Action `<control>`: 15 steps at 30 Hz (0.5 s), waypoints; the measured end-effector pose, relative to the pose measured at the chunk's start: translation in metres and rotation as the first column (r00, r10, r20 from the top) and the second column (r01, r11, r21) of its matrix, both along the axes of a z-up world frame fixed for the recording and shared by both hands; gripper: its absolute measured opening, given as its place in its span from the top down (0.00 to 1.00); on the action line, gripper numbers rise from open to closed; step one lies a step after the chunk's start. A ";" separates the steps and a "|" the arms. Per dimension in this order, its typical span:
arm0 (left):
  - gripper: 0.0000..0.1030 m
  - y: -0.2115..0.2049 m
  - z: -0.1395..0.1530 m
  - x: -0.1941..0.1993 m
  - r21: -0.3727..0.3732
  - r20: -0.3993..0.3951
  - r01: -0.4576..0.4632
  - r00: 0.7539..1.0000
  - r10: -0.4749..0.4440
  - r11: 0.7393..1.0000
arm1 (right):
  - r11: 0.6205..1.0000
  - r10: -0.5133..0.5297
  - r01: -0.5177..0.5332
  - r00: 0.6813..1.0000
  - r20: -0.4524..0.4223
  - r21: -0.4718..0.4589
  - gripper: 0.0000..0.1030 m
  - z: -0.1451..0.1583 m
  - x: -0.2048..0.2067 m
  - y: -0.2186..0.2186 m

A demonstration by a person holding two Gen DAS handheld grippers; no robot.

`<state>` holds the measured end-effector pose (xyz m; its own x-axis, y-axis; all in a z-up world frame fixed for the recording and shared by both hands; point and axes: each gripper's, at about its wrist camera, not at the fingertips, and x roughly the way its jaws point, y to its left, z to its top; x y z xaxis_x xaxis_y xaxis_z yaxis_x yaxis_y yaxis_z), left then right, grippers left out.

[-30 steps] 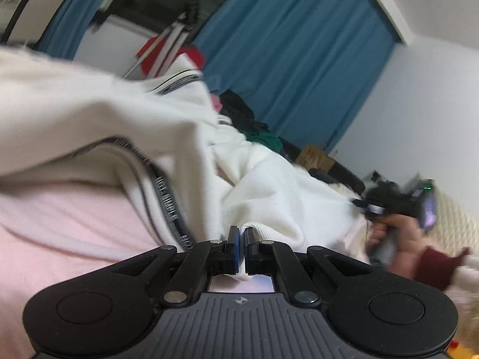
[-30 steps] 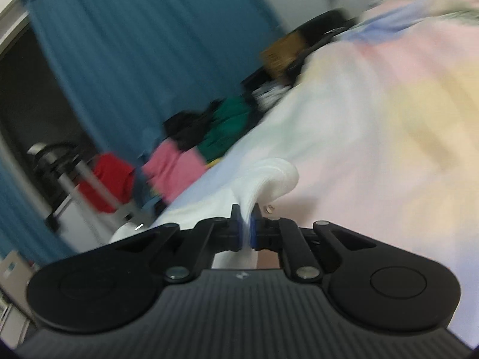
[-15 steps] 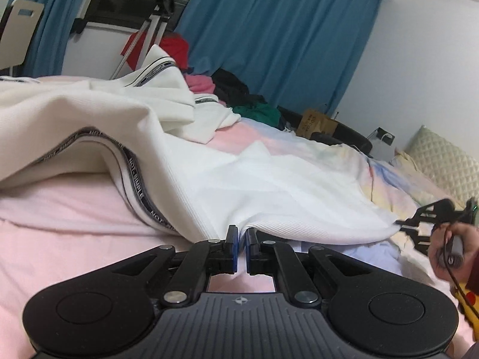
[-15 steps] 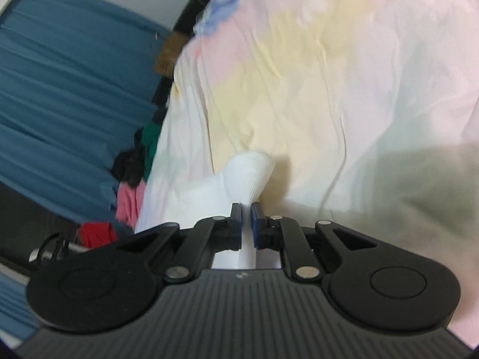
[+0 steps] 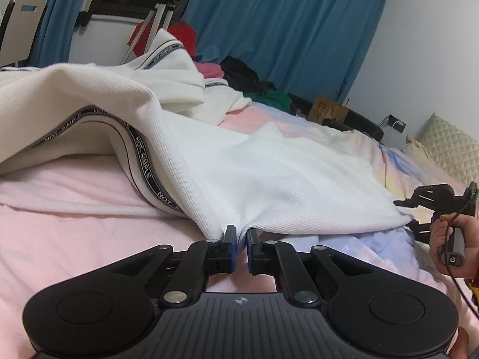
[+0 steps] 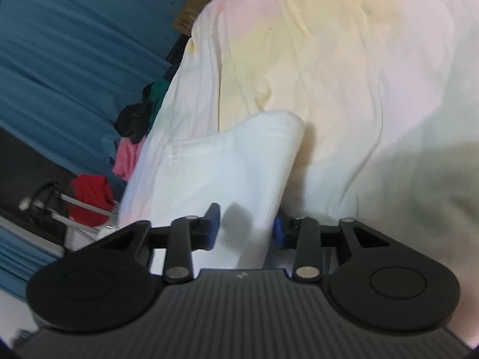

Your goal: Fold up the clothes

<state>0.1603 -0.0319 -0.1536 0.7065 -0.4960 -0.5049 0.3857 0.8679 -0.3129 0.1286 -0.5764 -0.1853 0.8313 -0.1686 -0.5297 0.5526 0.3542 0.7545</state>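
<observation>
A white ribbed garment (image 5: 269, 185) with a black lettered band lies spread over the bed, bunched up at the left. My left gripper (image 5: 240, 236) is shut on its near hem. My right gripper (image 6: 246, 224) is open, and the garment's white corner (image 6: 254, 164) lies loose between the parted fingers. In the left wrist view the right gripper (image 5: 401, 209) sits at the garment's far right corner, held by a hand.
The bed has a pink blanket (image 5: 74, 224) and a pastel sheet (image 6: 344, 59). Blue curtains (image 5: 284, 30), a tripod (image 5: 155, 12), a chair (image 5: 21, 27), a pile of coloured clothes (image 5: 254, 80) and a quilted pillow (image 5: 452, 149) surround it.
My right gripper has opened and let go of the garment's corner. The garment has been drawn out flatter across the bed. My left gripper stays shut on the hem.
</observation>
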 end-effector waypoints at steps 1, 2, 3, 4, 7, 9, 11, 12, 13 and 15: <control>0.92 0.000 -0.001 0.001 -0.001 -0.002 0.000 1.000 0.000 1.000 | 1.000 -0.001 0.001 1.000 -0.010 -0.026 0.78 0.002 0.003 -0.001; 0.92 0.000 -0.001 0.001 -0.003 -0.002 0.002 1.000 -0.002 1.000 | 0.999 -0.010 0.009 1.000 -0.014 -0.044 0.86 0.004 0.004 -0.004; 0.92 -0.001 -0.002 0.001 -0.005 -0.003 0.003 1.000 -0.003 1.000 | 0.998 -0.018 0.017 1.000 -0.018 -0.062 0.91 0.006 0.006 -0.006; 0.91 -0.001 -0.002 0.002 -0.007 -0.003 0.004 1.000 -0.004 1.000 | 0.997 -0.028 0.027 0.999 -0.019 -0.079 0.93 0.008 0.007 -0.008; 0.86 -0.002 0.000 0.001 -0.028 0.002 0.029 1.000 -0.029 0.999 | 0.987 -0.093 0.096 0.995 0.031 -0.130 0.94 0.020 0.002 -0.017; 0.86 -0.005 0.003 -0.001 -0.035 0.020 0.060 0.998 -0.060 0.998 | 0.971 -0.146 0.154 0.988 0.057 -0.182 0.95 0.029 0.000 -0.022; 0.83 -0.011 0.006 -0.006 -0.025 0.037 0.095 0.995 -0.094 0.995 | 0.947 -0.189 0.196 0.981 0.051 -0.255 0.95 0.035 -0.001 -0.026; 0.78 -0.013 0.007 -0.008 -0.024 0.042 0.109 0.993 -0.108 0.994 | 0.935 -0.203 0.200 0.979 0.020 -0.291 0.95 0.033 0.002 -0.029; 0.67 -0.014 0.008 -0.010 -0.026 0.043 0.118 0.992 -0.116 0.993 | 0.932 -0.208 0.192 0.978 -0.018 -0.308 0.94 0.027 0.004 -0.031; 0.62 -0.015 0.009 -0.012 -0.033 0.047 0.129 0.991 -0.127 0.991 | 0.930 -0.204 0.161 0.974 -0.098 -0.330 0.94 0.010 0.012 -0.031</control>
<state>0.1478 -0.0469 -0.1450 0.6573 -0.6011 -0.4546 0.5072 0.7990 -0.3231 0.1402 -0.6076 -0.1750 0.6986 -0.4885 -0.5228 0.7149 0.4476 0.5371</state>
